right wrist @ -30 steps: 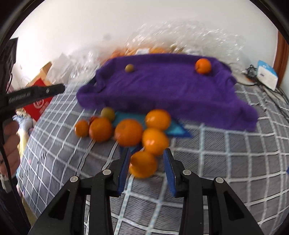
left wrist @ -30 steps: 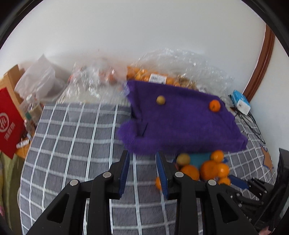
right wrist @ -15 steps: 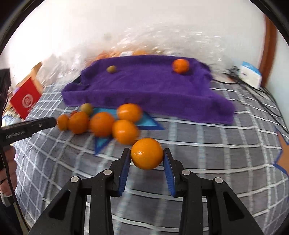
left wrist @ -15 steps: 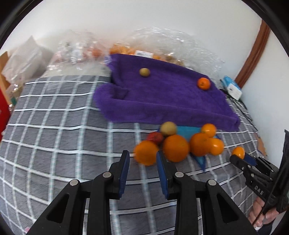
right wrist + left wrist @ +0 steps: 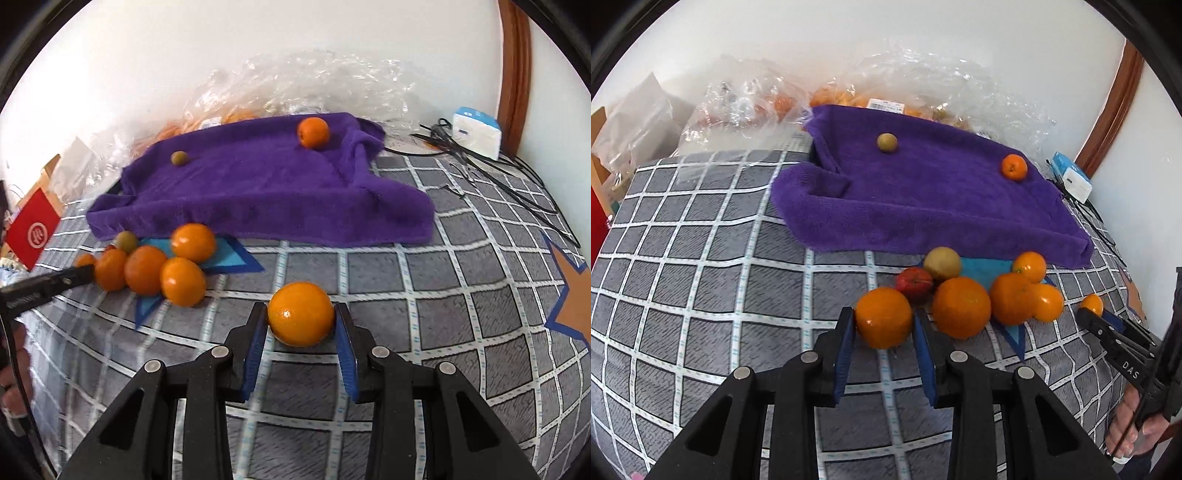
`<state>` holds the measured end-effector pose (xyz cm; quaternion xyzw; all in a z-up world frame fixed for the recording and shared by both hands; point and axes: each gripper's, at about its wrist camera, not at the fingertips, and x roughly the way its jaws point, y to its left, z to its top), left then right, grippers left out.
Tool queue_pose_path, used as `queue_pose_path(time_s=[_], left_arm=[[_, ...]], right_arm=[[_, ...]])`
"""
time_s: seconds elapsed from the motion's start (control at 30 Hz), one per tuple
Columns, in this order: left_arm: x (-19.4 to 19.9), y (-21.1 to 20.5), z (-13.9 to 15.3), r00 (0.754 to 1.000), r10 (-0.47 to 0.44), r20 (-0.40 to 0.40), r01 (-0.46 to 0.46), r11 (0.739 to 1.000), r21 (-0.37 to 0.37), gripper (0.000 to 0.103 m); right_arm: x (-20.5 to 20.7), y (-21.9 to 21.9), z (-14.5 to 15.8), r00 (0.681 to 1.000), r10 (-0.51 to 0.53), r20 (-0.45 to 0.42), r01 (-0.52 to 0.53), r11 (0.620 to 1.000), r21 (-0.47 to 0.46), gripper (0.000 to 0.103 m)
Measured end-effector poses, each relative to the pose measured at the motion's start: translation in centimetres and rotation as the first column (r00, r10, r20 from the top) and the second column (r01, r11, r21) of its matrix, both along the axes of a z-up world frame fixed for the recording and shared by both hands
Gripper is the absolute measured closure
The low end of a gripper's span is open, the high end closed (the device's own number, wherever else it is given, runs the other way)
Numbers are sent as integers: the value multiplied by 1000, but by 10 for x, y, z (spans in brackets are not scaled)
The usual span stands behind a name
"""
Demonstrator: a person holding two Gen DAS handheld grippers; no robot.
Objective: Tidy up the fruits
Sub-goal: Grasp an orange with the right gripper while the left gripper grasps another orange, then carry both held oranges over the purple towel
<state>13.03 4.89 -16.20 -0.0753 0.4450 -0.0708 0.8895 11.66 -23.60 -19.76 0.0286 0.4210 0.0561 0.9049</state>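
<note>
Right gripper (image 5: 300,325) clamps an orange (image 5: 300,313) at lower centre; left gripper (image 5: 884,328) grips another orange (image 5: 883,317) (lower centre, pile's edge).

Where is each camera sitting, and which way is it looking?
Left wrist view: it sits on the left claw, looking down along its fingers at an orange held between them, beside the fruit pile; a hand holding the right claw shows at the right edge.
Right wrist view: it sits on the right claw, looking at its own gripped orange; the left claw's tip shows at the left edge.
Both show the purple towel, the pile and the checked blanket.
</note>
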Motion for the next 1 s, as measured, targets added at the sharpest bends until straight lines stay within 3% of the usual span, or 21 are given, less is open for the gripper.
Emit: queue_pose_path(time_s=[0.1, 0.27, 0.4, 0.77, 1.0], left_arm=[[-6, 9, -5, 999, 8, 33, -7, 1000, -31, 73], [-15, 18, -7, 995, 45, 88, -39, 997, -67, 73], [-15, 21, -9, 996, 44, 80, -36, 995, -97, 73], [-26, 12, 4, 987, 24, 158, -10, 996, -85, 73], [-33, 15, 12, 975, 30, 220, -5, 993, -114, 73]], right_arm=[[-4, -4, 5, 999, 4, 45, -5, 999, 37, 67], [-1, -1, 4, 1000, 5, 25, -5, 1000, 28, 67], [-1, 0, 4, 999, 28, 30, -29, 999, 41, 67], [-4, -4, 5, 998, 37, 49, -42, 995, 88, 67], [-8, -2, 7, 997, 42, 66, -47, 995, 82, 67]])
